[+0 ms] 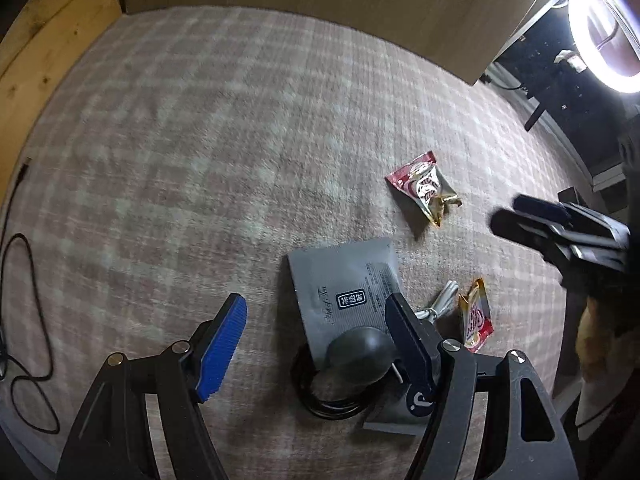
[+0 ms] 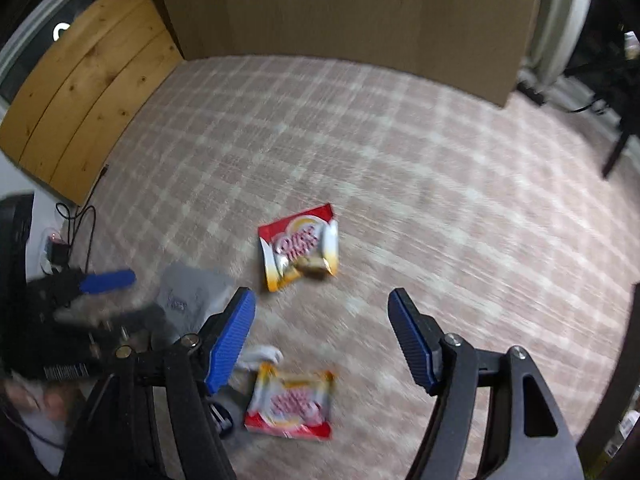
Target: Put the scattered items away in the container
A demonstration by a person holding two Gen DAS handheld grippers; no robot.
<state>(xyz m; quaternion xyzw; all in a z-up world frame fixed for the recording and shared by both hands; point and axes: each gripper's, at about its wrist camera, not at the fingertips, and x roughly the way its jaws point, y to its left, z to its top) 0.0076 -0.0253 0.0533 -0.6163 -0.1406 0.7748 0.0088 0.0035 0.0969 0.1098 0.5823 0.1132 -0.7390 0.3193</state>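
A pink-and-cream plaid carpet (image 1: 200, 140) carries everything. On it a flat grey foil pouch (image 1: 344, 280) lies under a dark rubber bulb (image 1: 358, 350). Two red-and-gold snack packets (image 2: 300, 246) (image 2: 290, 404) lie apart. Left tongs (image 1: 316, 340) and right tongs (image 2: 322, 328) both gape wide, gripping nothing.

Right claw (image 2: 322, 340) gapes above 2 snack packets (image 2: 299, 249) on checked carpet (image 2: 440, 200); nothing gripped.
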